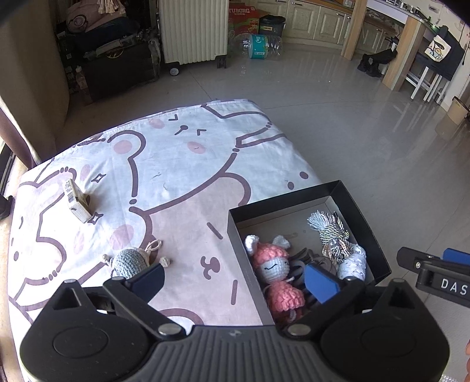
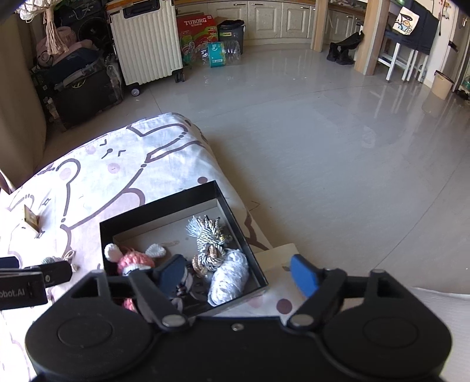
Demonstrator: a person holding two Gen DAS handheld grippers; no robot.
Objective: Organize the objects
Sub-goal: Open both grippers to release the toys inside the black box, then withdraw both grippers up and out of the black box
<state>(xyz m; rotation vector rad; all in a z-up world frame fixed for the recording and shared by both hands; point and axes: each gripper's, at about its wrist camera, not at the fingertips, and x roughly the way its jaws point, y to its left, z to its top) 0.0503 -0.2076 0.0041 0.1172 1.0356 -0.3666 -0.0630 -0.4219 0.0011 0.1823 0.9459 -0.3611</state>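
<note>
A black open box (image 1: 289, 202) (image 2: 160, 207) sits at the right edge of a cartoon-print cloth. It holds a pink crochet doll (image 1: 274, 269) (image 2: 133, 260), a striped tasselled rope toy (image 1: 330, 232) (image 2: 207, 239) and a white yarn bundle (image 1: 354, 264) (image 2: 230, 276). A grey crochet toy (image 1: 129, 261) (image 2: 51, 260) lies on the cloth left of the box, just ahead of my left gripper's left finger. A small cream carton (image 1: 76, 201) (image 2: 30, 220) stands at the far left. My left gripper (image 1: 235, 282) is open and empty over the box's left wall. My right gripper (image 2: 238, 274) is open and empty over the box's near right corner.
The cloth-covered table (image 1: 182, 164) ends just right of the box, with grey tiled floor (image 2: 337, 152) beyond. A cream suitcase (image 2: 145, 44), black crates (image 1: 117, 70) and a red Tuborg carton (image 2: 196, 25) stand far back.
</note>
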